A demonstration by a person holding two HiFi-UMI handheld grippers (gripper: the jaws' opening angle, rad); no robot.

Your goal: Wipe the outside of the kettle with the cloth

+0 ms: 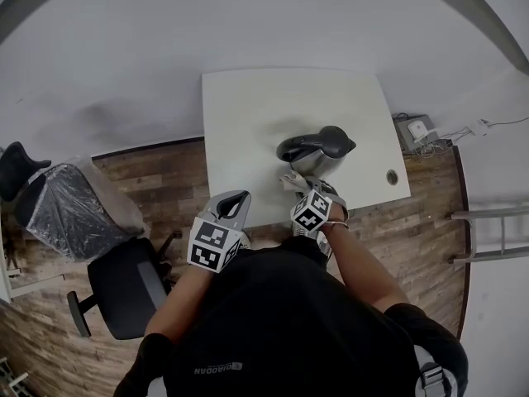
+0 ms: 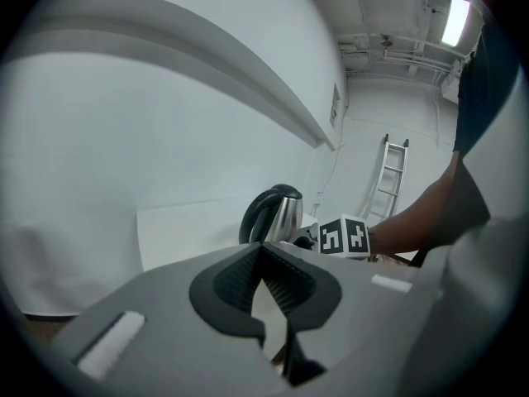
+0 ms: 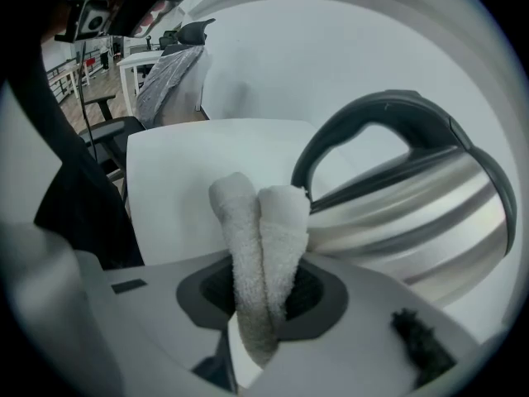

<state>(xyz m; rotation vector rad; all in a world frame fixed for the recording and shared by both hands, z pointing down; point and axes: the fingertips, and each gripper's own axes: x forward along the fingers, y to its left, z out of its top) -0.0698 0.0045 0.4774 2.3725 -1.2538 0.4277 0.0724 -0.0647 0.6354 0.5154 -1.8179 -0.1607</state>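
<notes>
A steel kettle point(image 1: 318, 149) with a black handle and lid stands near the front edge of the white table point(image 1: 248, 114). My right gripper point(image 1: 299, 187) is shut on a folded white cloth point(image 3: 260, 222). The cloth's end rests against the kettle point(image 3: 413, 205) by the foot of its handle. In the head view a bit of cloth point(image 1: 291, 180) shows at the kettle's base. My left gripper point(image 1: 234, 203) hovers at the table's front edge, left of the kettle point(image 2: 277, 213), and holds nothing. Its jaws point(image 2: 263, 251) meet at the tips.
A plastic-covered chair point(image 1: 70, 205) and a black office chair point(image 1: 124, 284) stand on the wood floor to the left. A ladder point(image 1: 488, 230) lies at the right. The table has a cable hole point(image 1: 392, 176) near its right corner; a box with cables point(image 1: 413, 129) sits beyond.
</notes>
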